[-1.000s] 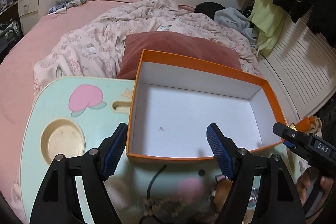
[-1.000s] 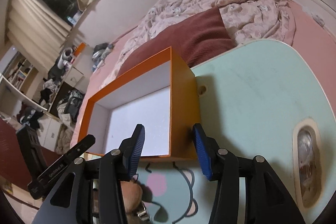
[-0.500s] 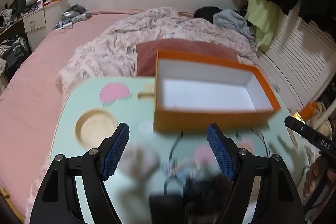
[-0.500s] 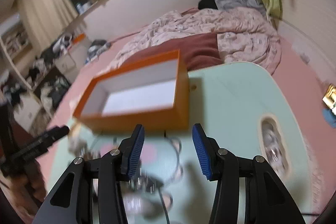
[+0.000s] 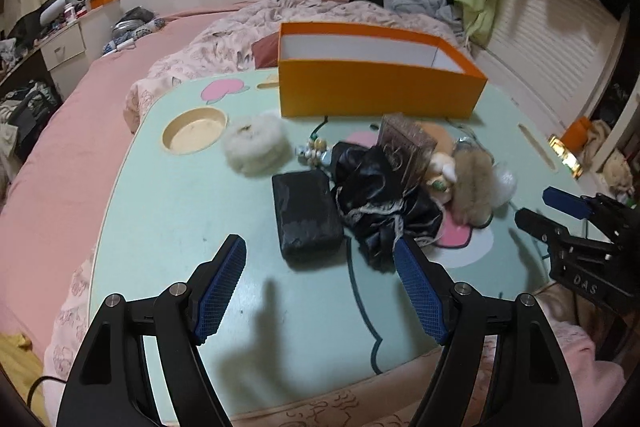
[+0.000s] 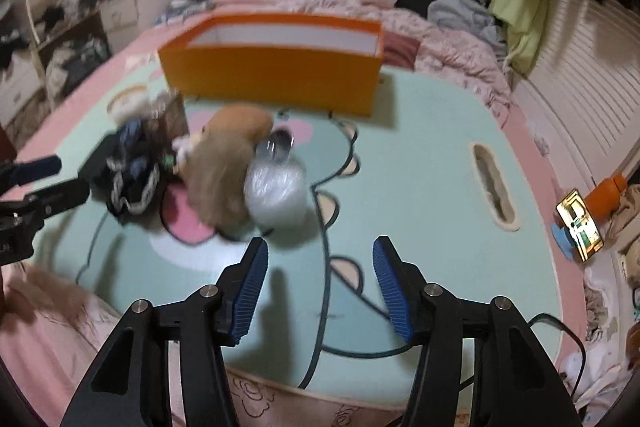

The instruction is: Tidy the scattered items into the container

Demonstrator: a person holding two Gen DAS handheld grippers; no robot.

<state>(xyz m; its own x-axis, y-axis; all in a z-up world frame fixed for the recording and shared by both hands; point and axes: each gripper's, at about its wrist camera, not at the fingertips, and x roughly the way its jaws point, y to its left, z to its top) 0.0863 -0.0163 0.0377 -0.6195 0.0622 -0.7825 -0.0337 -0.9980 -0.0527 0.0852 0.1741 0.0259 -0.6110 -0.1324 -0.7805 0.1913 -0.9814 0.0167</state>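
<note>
1. Lettering reading "DAS" is printed in pale characters on the black body of the right gripper (image 5: 560, 211) where it enters the left wrist view; no other writing can be read.
2. Box: the orange container (image 5: 376, 83) is a rectangular cardboard-looking carton with white inner walls, standing at the far edge of the mint-green lap table (image 5: 180, 219). Only the upper part of its inside shows, and nothing is visible there.
3. Recesses: the table has 1 round wooden-toned cup hollow (image 5: 195, 134) at its far left and 1 long slot (image 6: 493, 187) on its right side.
4. Items lie scattered in front of the box, all outside it: a fluffy white pom-pom (image 5: 256, 147), a small beaded string (image 5: 316, 151), a matte black rectangular block (image 5: 306, 217), a glossy black satin scrunchie (image 5: 380, 203), a brown patterned box (image 5: 406, 151) leaning on the pile, an orange plush toy (image 6: 240, 125), a tan fur puff (image 5: 472, 191) and a clear crinkly bag (image 6: 276, 195).
5. Left gripper (image 5: 320, 287): its blue ribbed pads are spread wide and hold nothing, hovering over the near table edge just short of the black block.
6. The right gripper's pads are likewise apart and bare, above the table's near edge just short of the clear bag.
7. Bedding around the table is pink, with a rumpled printed quilt (image 5: 248, 27) behind the box.
</note>
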